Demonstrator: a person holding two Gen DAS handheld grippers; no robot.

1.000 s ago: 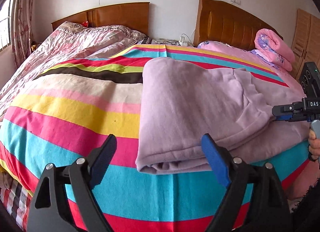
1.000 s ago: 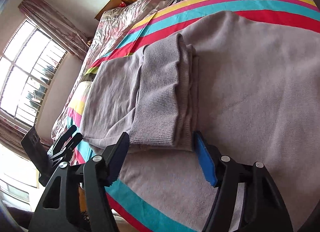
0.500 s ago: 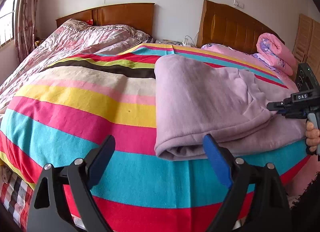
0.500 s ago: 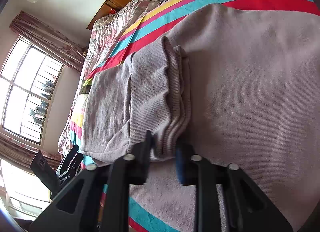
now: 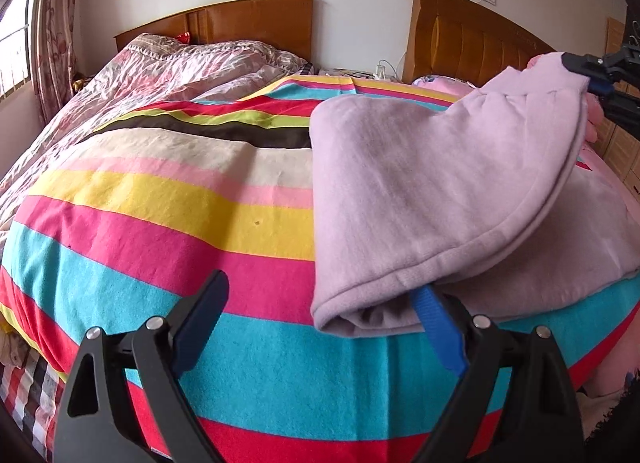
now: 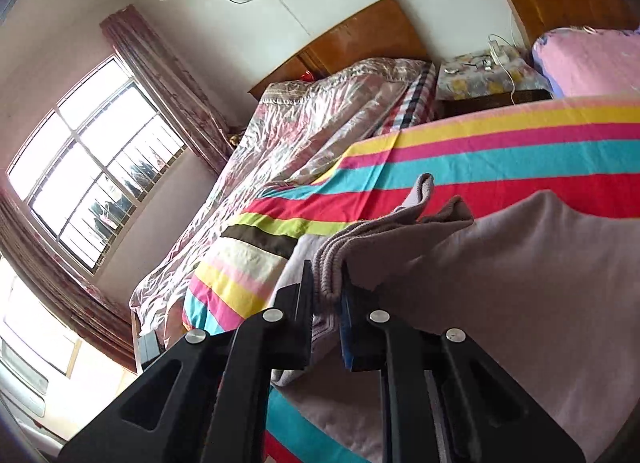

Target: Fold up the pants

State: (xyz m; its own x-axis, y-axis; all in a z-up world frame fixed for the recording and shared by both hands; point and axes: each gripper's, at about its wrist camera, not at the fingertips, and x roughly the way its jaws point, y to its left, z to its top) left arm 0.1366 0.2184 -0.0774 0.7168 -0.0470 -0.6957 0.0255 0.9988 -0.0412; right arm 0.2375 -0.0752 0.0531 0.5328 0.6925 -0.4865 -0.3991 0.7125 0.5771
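Observation:
Lilac fleece pants lie folded on a striped bedspread. My right gripper is shut on the ribbed cuffs of the pants and holds them lifted above the bed; it also shows in the left wrist view at the upper right, pinching the raised end. My left gripper is open and empty, low at the bed's near edge, its right finger just under the folded edge of the pants.
A floral quilt covers the bed to the left. Wooden headboards stand against the far wall. A nightstand with cables sits between the beds. A window with curtains is at the left.
My right gripper closed on the cuffs and lifted that end of the pants up off the bed. My left gripper stayed open and shifted left along the bed's edge.

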